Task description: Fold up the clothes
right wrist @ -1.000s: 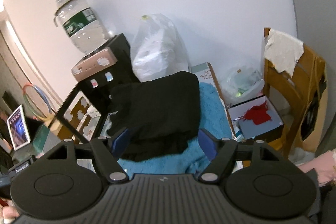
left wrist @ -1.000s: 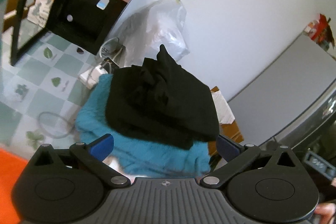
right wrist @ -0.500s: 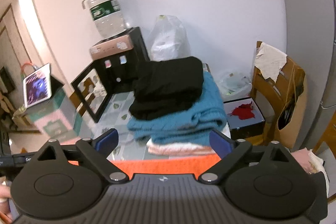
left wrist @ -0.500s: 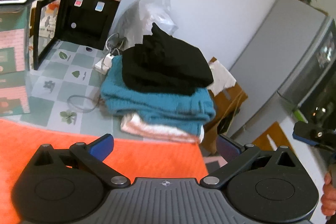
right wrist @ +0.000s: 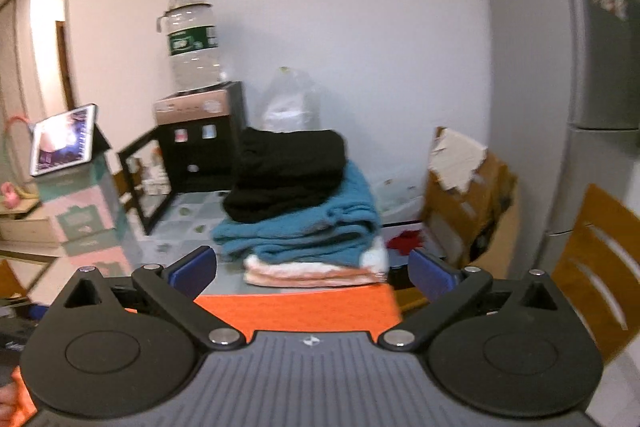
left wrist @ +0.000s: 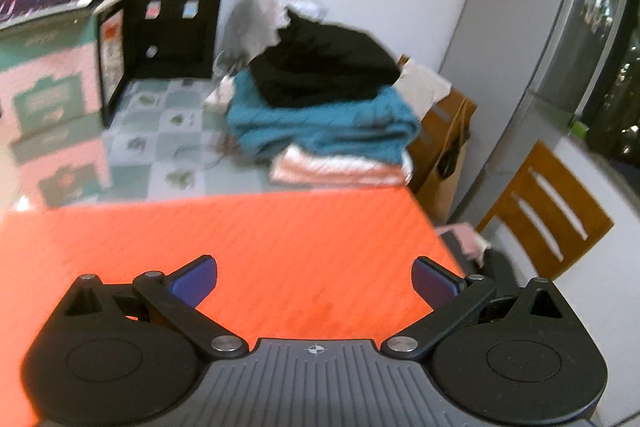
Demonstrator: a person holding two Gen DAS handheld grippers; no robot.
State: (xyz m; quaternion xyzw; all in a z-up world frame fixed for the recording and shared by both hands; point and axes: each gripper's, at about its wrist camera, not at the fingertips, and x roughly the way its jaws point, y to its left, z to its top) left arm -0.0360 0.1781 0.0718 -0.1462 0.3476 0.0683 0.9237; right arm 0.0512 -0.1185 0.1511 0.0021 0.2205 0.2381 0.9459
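Both the left gripper point(left wrist: 314, 277) and right gripper point(right wrist: 312, 271) have fingers spread, grasping nothing; the folded stack point(left wrist: 324, 115) sits beyond the orange mat's point(left wrist: 248, 239) far edge.

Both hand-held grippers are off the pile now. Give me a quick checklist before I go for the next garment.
1. Left hand-held gripper open and holding nothing: ok.
2. Right hand-held gripper open and holding nothing: ok.
3. Black garment lying on top of the teal sweater, nothing hanging off: ok.
4. Pile standing straight: cannot tell for sure; the pink and white garment at the bottom sits level, but the pictures are blurred.
5. Orange mat bare for the next fold: ok in the part visible.
6. Next garment to fold located: cannot tell; some pink fabric shows past the mat's right edge, mostly hidden.
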